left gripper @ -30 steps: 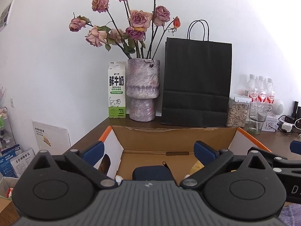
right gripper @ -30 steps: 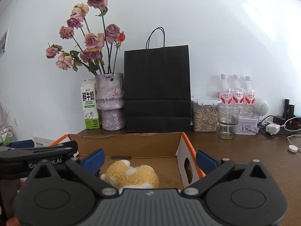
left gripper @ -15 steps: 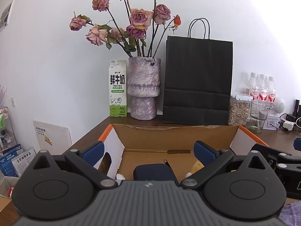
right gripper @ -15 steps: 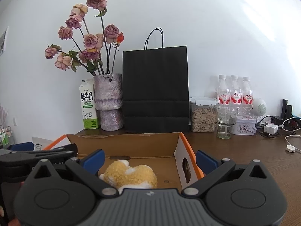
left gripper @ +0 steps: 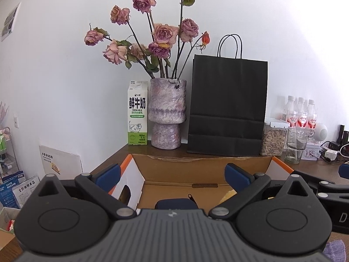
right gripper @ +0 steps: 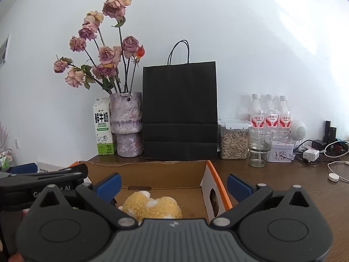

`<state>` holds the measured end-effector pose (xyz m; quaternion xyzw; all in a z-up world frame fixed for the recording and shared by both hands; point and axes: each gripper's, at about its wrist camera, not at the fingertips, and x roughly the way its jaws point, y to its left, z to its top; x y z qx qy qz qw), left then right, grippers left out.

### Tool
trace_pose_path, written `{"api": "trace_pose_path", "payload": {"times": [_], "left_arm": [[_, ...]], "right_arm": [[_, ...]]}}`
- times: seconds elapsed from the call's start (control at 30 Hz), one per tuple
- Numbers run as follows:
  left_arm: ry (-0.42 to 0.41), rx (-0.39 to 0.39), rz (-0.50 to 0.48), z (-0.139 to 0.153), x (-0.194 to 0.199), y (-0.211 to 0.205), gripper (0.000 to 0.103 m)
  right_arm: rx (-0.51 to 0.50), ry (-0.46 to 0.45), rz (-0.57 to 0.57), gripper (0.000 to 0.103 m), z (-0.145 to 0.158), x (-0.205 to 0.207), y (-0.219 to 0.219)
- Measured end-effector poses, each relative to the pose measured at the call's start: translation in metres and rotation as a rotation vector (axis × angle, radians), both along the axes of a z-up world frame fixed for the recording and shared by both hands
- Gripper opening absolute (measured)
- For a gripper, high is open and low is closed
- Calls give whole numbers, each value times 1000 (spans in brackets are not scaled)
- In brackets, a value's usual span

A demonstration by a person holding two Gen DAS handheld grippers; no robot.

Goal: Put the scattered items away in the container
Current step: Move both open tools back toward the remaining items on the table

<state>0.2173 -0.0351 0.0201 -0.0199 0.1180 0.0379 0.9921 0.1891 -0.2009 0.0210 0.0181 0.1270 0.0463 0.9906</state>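
Cardboard, brown inside with orange-edged flaps, makes up the box point(left gripper: 202, 168) that fills the lower middle of both views and sits on the desk point(right gripper: 305, 187). In the left wrist view, the left hand-held gripper point(left gripper: 172, 175) hangs over the box's near edge with its blue-padded jaws spread wide and nothing between them. Low in the frame, just above the gripper body, a dark blue pouch point(left gripper: 175, 203) with a zip pull lies on the box floor; a scrap of yellow shows to its right.

In the right wrist view, the right hand-held gripper point(right gripper: 173, 184) is likewise wide apart and empty, and a yellow and white plush point(right gripper: 152, 206) rests in the box between its jaws, low centre.

So two items are already in the container, and I judge this to be the gap between a drop and the next pick. No stray item shows in either view, so the next move calls for turning the grippers off the box to look for one. A bit of purple cloth point(left gripper: 334, 250) at the lower right corner of the left view may be a candidate; too little shows to tell.
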Motion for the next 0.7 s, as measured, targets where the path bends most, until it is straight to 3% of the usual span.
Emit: {"api": "trace_pose_path", "payload": {"times": [0.3, 0.7], "left_arm": [[-56, -24, 2, 10, -22, 3, 103], [-29, -35, -20, 8, -26, 4, 103]], "right_arm": [[-16, -57, 10, 103, 12, -21, 3], [-7, -50, 30, 103, 12, -28, 0]]}}
